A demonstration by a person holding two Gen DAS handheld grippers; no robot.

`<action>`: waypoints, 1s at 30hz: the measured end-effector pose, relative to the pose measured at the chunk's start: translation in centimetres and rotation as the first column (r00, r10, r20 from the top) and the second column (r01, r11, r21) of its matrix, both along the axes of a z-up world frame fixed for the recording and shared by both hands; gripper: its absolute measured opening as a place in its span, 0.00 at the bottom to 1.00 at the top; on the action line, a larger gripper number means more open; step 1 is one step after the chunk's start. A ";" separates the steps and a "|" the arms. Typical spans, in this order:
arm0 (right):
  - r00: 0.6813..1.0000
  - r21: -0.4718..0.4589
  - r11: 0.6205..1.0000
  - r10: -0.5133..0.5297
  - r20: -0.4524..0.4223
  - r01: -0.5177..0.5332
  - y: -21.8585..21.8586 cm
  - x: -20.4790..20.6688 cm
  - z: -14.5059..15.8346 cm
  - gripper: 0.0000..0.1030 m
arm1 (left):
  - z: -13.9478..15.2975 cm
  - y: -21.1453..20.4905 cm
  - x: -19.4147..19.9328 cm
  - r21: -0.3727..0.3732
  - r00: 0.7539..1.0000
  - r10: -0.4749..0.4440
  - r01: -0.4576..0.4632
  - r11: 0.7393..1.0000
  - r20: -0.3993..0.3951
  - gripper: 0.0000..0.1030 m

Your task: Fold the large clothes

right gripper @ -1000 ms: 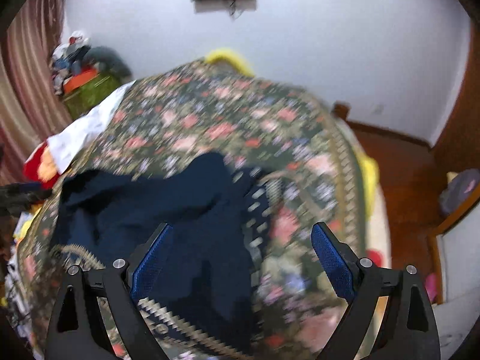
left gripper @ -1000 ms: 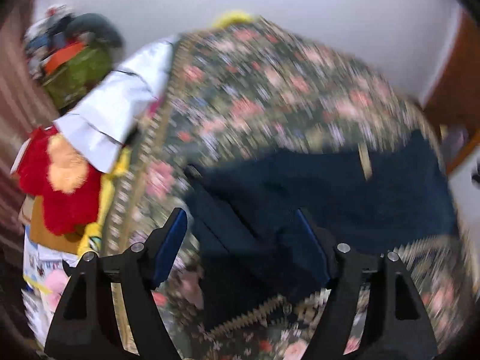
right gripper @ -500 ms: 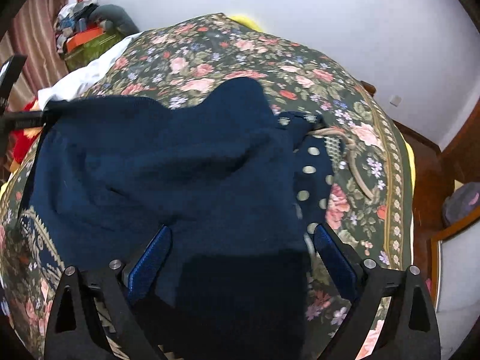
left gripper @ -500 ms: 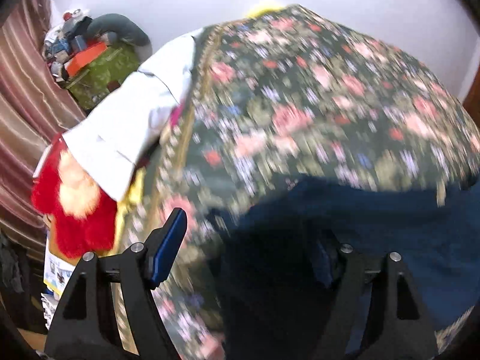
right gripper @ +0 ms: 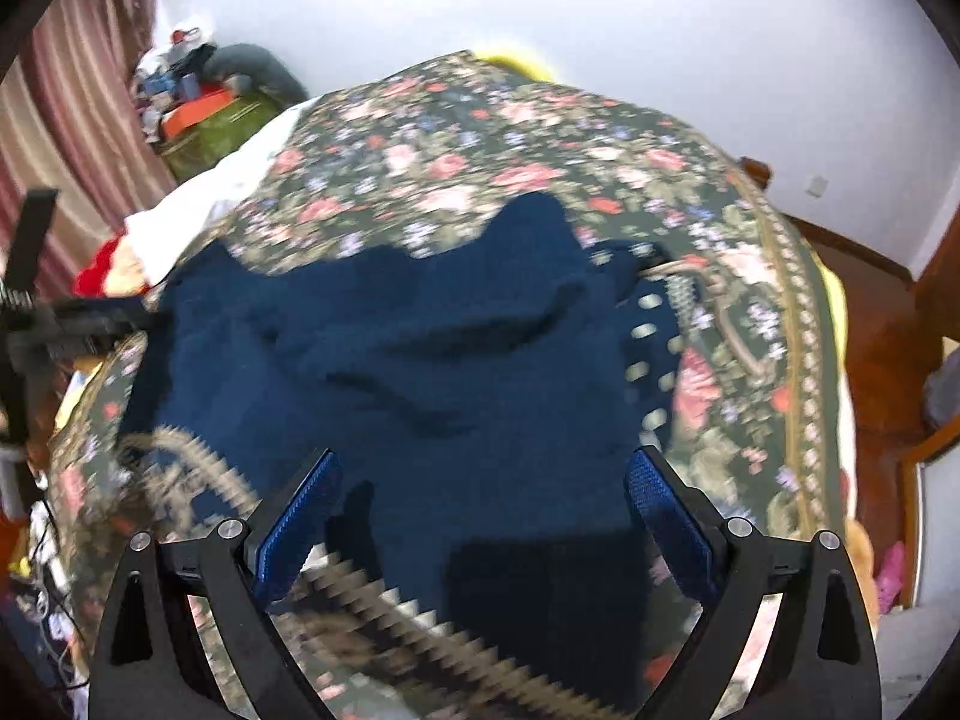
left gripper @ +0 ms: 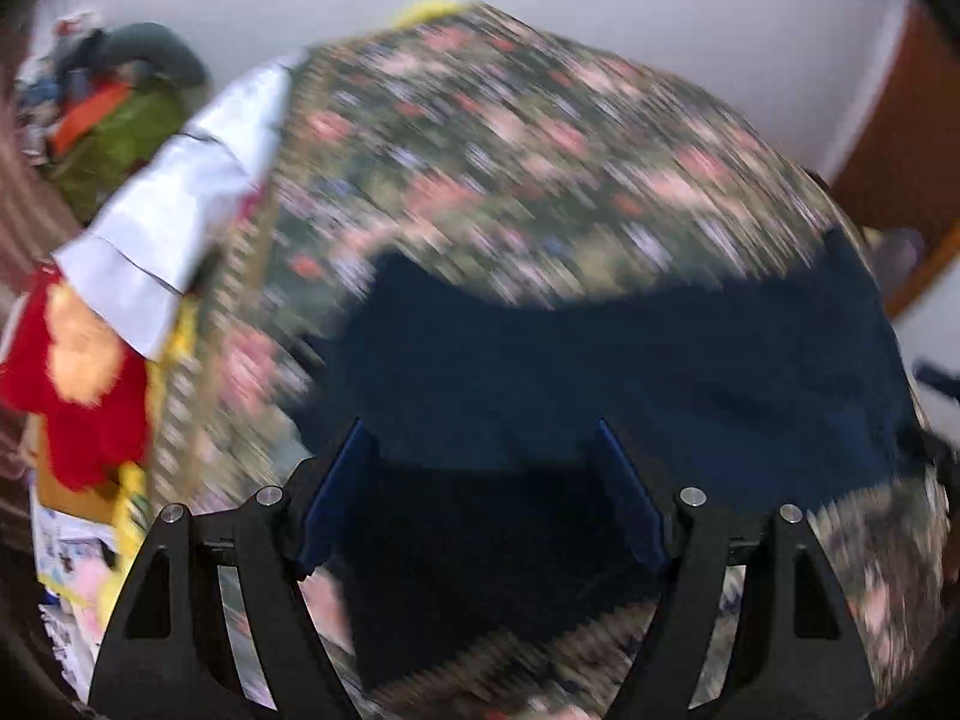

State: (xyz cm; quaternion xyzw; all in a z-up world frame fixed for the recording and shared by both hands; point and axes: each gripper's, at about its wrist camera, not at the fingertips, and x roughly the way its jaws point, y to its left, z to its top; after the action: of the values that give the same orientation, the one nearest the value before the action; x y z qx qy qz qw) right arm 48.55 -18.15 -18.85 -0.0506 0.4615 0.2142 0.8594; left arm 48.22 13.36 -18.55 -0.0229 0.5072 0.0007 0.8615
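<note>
A large dark navy garment with a patterned zigzag hem lies spread on the floral bed cover. It also shows in the left wrist view, blurred by motion. My left gripper is open above the garment's near left part, nothing between its blue pads. My right gripper is open above the garment's near edge, nothing between its pads. The left gripper tool shows at the left edge of the right wrist view, by the garment's left corner.
A white cloth hangs off the bed's left side above a red plush toy. A green box with clutter stands in the far left corner. A wooden floor and furniture lie to the right.
Both grippers have pulled back and up from the garment. The garment now lies lower and flatter on the bed than half a second ago. Both grippers stay open.
</note>
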 end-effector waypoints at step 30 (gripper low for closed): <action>0.998 -0.218 0.975 0.042 0.043 -0.031 0.8 -5.1 0.4 1.00 | -3.9 4.4 -13.6 -0.092 0.977 0.212 -0.214 0.972 -0.036 0.79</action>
State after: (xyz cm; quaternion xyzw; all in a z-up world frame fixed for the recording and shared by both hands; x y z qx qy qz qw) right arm 43.50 -17.31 -18.42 -0.1577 0.4608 0.1770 0.8552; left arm 34.66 17.73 -22.42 -0.1182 0.5125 0.0693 0.8477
